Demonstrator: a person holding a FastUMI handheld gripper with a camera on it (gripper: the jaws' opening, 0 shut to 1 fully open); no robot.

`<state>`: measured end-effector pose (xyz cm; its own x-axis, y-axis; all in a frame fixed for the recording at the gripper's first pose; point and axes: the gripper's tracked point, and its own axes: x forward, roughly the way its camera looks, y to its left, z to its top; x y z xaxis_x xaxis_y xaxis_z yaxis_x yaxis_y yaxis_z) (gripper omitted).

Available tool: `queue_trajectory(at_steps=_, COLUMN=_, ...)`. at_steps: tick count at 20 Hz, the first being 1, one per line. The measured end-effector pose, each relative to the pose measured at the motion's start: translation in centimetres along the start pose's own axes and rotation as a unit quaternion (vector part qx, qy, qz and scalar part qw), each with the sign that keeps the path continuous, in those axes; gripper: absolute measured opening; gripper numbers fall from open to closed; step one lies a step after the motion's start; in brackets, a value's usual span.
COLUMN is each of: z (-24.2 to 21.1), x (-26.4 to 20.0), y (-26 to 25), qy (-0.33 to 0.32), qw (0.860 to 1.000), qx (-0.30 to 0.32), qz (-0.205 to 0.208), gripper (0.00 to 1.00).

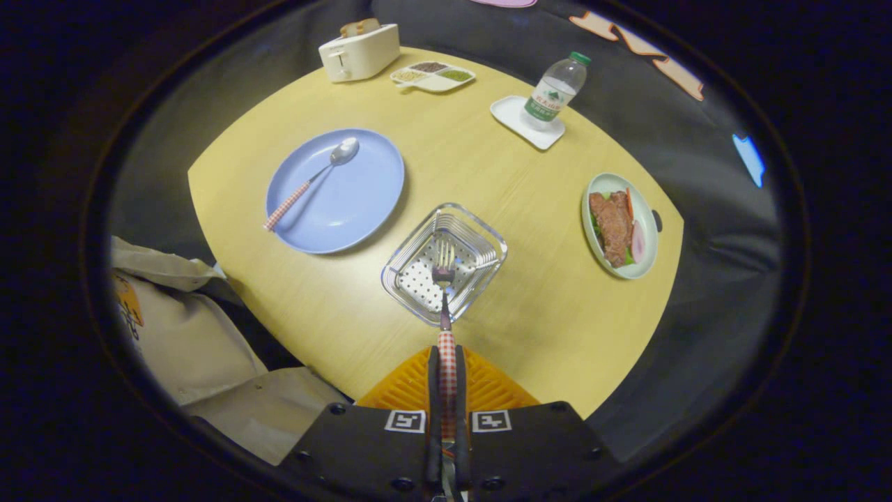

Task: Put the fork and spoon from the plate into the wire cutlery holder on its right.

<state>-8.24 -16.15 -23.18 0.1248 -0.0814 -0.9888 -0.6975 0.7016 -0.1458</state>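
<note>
The gripper (pixel 447 362) is clenched on the checked handle of the fork (pixel 444 279), both fingers pressed against it; the fork runs straight out ahead of them, tines leading, its long axis in line with the fingers. The tines sit over the open top of the wire holder (pixel 481 240), which stands on the table (pixel 488 174) just ahead of the fingers; whether the tines are already below the rim or only above it is hard to judge from this angle. The coming move turns on that line: the holder lies directly along the fork's axis, so lowering tines-first and letting go looks like what is needed. The spoon (pixel 313 178) is not yet moved; it lies on the blue plate (pixel 362 209), beyond the fingers and to their left, beside the holder; its handle slants toward the near rim of the plate, bowl toward the far side.
</note>
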Motion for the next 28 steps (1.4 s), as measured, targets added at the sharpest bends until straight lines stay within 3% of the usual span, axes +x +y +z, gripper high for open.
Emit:
queue_trajectory(at_steps=19, z=1.8, x=2.4, y=-0.3, qy=0.075, qw=0.997, qx=0.007, qz=0.017, gripper=0.1)
queue_trajectory(at_steps=23, z=2.6, x=2.2, y=-0.2, qy=0.057, qw=0.998, qx=0.018, qz=0.017, gripper=0.2)
queue_trajectory(at_steps=28, z=3.9, x=1.1, y=-0.4, qy=0.003, qw=0.999, qx=0.052, qz=-0.001, gripper=0.6)
